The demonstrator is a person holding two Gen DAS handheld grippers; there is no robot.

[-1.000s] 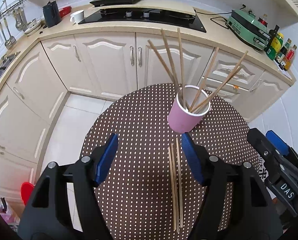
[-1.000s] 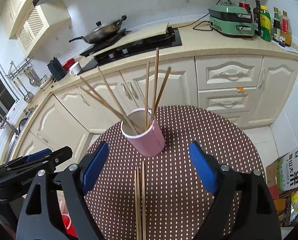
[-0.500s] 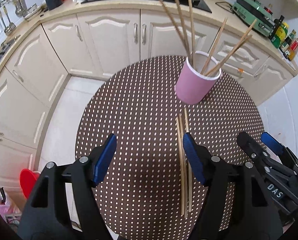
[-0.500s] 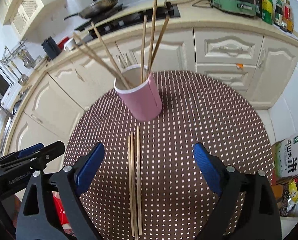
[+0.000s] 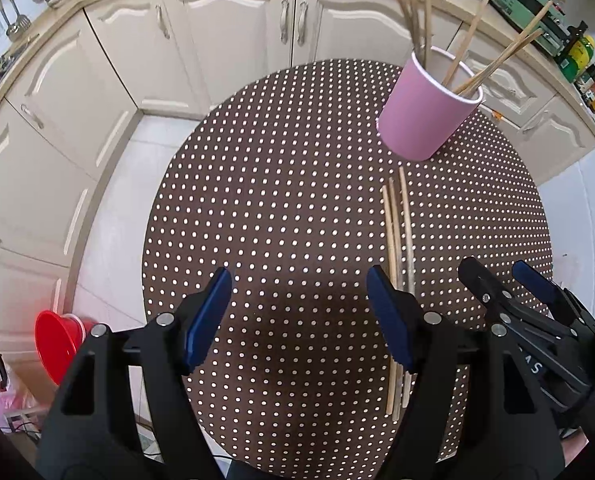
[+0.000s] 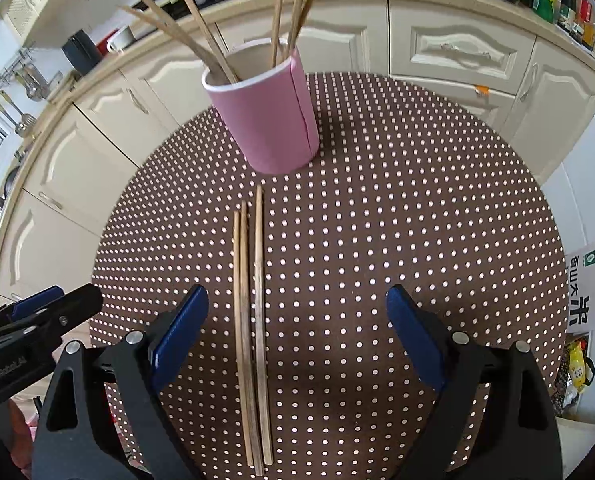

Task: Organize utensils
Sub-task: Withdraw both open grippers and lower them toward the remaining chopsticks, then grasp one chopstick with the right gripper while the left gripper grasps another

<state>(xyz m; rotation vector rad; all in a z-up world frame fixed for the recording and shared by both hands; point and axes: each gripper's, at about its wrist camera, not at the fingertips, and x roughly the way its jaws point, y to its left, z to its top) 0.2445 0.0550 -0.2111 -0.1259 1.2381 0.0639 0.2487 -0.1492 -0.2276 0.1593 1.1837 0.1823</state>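
Chopsticks [image 6: 251,320] lie flat on the dotted round table [image 6: 417,220], three of them side by side, and their long axis runs straight away from you toward the pink cup [image 6: 265,112]. That line is what your next move turns on. In the right wrist view they sit between the fingers of your right gripper [image 6: 297,332], though left of centre, close to the left pad. In the left wrist view the same chopsticks [image 5: 397,232] pass just outside and partly under the right-hand pad of your left gripper [image 5: 299,316], not between its fingers. So your right gripper is the better placed of the two.

Both tools have their fingers spread wide and hold nothing. Because the sticks run along the fingers' reach, a closing pinch would cross their width, which suits a pickup. You would likely need to shift the right gripper a little leftward to centre them.

The three sticks are thin, pale wood, nearly parallel and touching or almost touching; the rightmost one reaches farther toward the cup than the other two. Their far tips stop just short of the cup's base. The cup stands upright on the far half of the table and already holds several similar sticks that lean outward in different directions.
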